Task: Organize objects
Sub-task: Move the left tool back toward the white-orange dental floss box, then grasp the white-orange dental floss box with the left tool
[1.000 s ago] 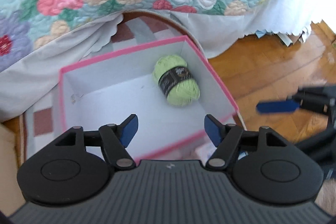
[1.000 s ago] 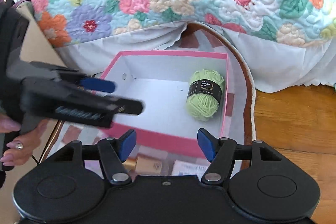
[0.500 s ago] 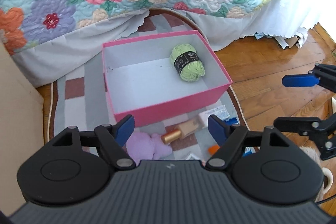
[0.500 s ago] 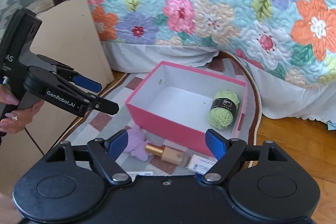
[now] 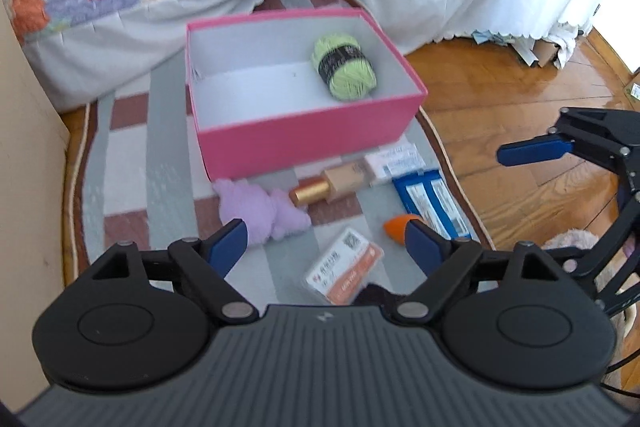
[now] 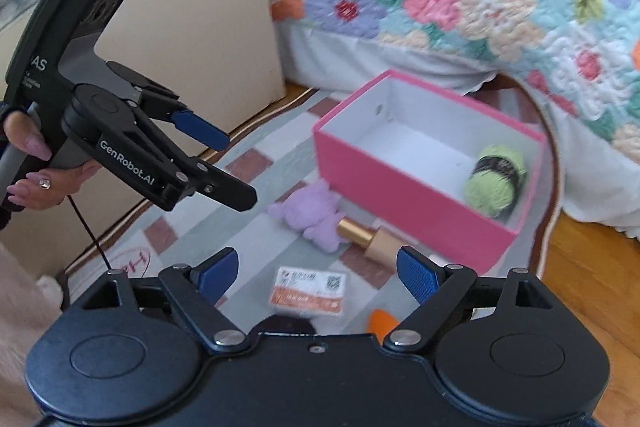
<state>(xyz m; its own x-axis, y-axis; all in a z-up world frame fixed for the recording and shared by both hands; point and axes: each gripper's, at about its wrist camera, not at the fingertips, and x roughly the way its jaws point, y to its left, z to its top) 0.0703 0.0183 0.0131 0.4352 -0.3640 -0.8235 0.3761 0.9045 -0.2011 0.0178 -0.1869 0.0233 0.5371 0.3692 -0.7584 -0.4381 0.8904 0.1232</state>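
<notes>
Both grippers are held wide open and empty above a checked oval rug (image 5: 120,147).

A ball of light green yarn (image 5: 345,70) is seen in a far corner of the open pink cardboard box (image 5: 304,143). In front of the box are laid a fluffy lilac toy (image 5: 260,211), a gold-capped beige bottle (image 5: 328,185), a blue packet (image 5: 430,201) and an orange-and-white card (image 5: 344,273). The left gripper (image 5: 326,247) and right gripper (image 6: 318,273) are kept apart from all of them.

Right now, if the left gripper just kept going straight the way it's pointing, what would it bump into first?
Probably the orange-and-white card on the rug, which lies between the left gripper's open fingers. Depth is hard to judge; the purple plush sits just beyond.
</notes>
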